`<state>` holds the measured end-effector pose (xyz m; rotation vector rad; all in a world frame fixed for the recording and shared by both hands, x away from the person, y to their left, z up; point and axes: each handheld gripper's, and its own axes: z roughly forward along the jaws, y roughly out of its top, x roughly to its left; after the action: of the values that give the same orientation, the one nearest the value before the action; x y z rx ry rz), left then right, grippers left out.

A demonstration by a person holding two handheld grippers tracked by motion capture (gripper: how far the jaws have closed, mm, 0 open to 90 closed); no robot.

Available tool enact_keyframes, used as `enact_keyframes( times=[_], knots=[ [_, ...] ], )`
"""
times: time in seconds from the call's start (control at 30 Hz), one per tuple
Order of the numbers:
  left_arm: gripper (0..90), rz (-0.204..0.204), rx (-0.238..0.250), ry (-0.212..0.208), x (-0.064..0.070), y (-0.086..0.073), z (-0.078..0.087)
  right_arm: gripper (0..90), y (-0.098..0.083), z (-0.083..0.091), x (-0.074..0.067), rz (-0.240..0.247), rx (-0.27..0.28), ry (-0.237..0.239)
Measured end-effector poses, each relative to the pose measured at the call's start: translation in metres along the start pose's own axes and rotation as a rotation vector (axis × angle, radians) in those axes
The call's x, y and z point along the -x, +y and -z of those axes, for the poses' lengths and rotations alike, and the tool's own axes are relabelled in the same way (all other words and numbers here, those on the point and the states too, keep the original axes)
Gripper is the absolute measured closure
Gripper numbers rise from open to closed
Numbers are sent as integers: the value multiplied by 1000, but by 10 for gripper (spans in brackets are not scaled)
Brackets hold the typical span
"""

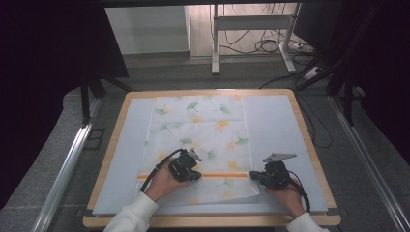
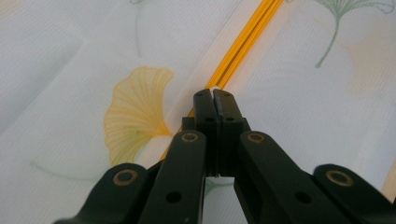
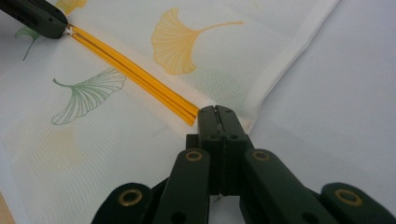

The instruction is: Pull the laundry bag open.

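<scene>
a: fine woven mesh cloth, thin and matt, printed with leaves; smooth orange zip, faintly glossy
b: matt black plastic jaws, brass-coloured rivets on right gripper; pale wood-edged table under smooth white sheet

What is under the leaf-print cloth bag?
The leaf-print cloth bag lies on a pale sheet covering the wooden table. The sheet shows beside it; what lies directly beneath, and anything inside the bag, is hidden.

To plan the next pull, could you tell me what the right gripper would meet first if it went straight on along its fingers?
Likely the orange zipper of the leaf-print cloth bag, right at the right gripper; farther along waits the left gripper.
</scene>
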<state>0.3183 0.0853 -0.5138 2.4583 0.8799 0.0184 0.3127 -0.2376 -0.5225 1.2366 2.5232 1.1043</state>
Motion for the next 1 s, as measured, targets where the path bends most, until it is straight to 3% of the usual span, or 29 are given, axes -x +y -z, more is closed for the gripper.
enact_keyframes(
  times=[1.0],
  knots=[
    [900,56,10,44,-14,-27,16,895,0,0,0,1,0,4]
  ],
)
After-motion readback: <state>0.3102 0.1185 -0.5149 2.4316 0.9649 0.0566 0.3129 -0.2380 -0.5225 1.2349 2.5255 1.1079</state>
